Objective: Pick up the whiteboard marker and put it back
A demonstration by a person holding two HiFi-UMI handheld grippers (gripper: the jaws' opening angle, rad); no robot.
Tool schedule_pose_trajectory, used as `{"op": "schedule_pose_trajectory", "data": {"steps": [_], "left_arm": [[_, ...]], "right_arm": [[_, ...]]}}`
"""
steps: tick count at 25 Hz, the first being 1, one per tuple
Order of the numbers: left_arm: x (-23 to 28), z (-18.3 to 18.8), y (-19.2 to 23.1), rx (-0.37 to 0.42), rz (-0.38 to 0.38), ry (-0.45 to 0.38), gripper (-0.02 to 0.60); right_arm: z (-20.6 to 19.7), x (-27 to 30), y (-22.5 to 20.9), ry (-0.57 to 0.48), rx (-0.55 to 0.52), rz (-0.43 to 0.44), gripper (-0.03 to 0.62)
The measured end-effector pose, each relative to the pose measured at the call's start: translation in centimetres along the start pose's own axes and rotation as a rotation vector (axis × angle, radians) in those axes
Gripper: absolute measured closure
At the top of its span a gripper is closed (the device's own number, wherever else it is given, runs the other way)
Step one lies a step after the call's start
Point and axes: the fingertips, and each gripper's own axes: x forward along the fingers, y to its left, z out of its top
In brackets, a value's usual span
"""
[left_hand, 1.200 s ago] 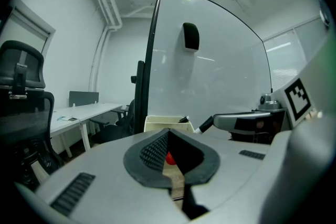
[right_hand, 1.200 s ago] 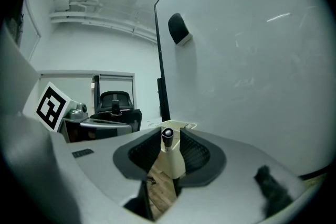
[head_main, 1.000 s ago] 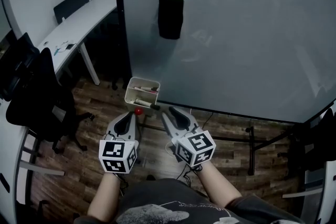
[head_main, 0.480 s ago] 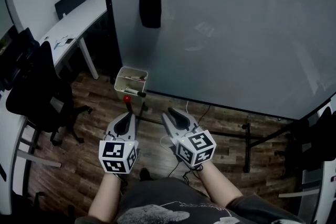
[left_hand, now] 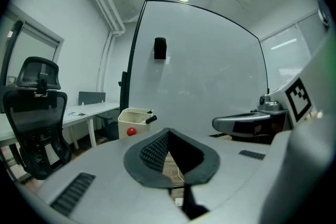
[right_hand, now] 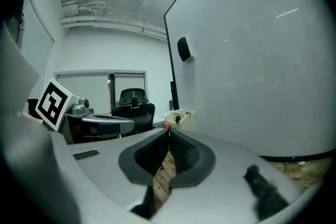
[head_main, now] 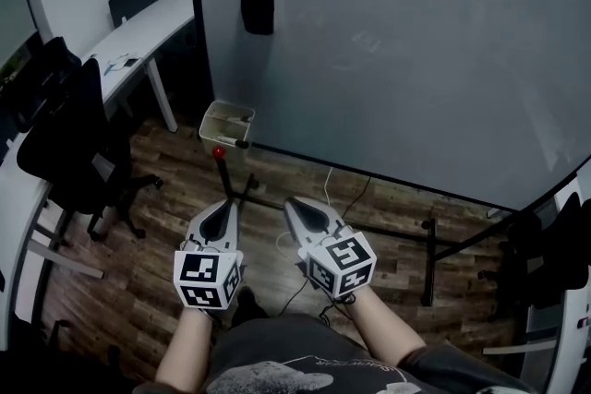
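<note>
Office whiteboard (head_main: 388,60) fills the frame; the black marker (head_main: 241,143) juts from its tray (head_main: 224,113), upper left. Low centre, left tool (head_main: 225,202) sits clenched and empty, right tool (head_main: 289,201) has just closed its jaws on nothing.

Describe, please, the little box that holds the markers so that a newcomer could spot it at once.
Find the large whiteboard and follow its dark left edge down to the bottom corner. There sits a small cream open-topped box, a black marker poking over its front rim and a red ball just below. Unlike the black block higher up, it is pale and hollow.
</note>
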Motion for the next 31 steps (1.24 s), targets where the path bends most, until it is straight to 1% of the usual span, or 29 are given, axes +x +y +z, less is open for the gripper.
{"op": "schedule_pose_trajectory", "data": {"steps": [4, 9, 12, 22, 31], "left_arm": [[-1.9, -0.4, -1.7, -0.007, -0.003, -0.003, 0.569], [-4.1, -1.3, -3.8, -0.011, -0.006, 0.008, 0.569], [-5.3, -1.8, -5.1, -0.011, -0.010, 0.011, 0.569], [-9.3, -3.1, -8.8, -0.011, -0.009, 0.017, 0.569], [-11.4, -3.5, -11.3, -0.011, -0.011, 0.008, 0.569]], "right_arm": [[-0.7, -2.7, 0.9, 0.014, -0.036, -0.003, 0.572], [-2.1, -6.4, 0.3, 0.014, 0.051, -0.041, 0.572], [-2.4, -8.2, 0.6, 0.020, 0.038, -0.051, 0.572], [-3.0, -12.8, 3.7, 0.030, -0.002, -0.006, 0.572], [-3.2, -15.8, 4.2, 0.006, 0.022, 0.003, 0.572]]}}
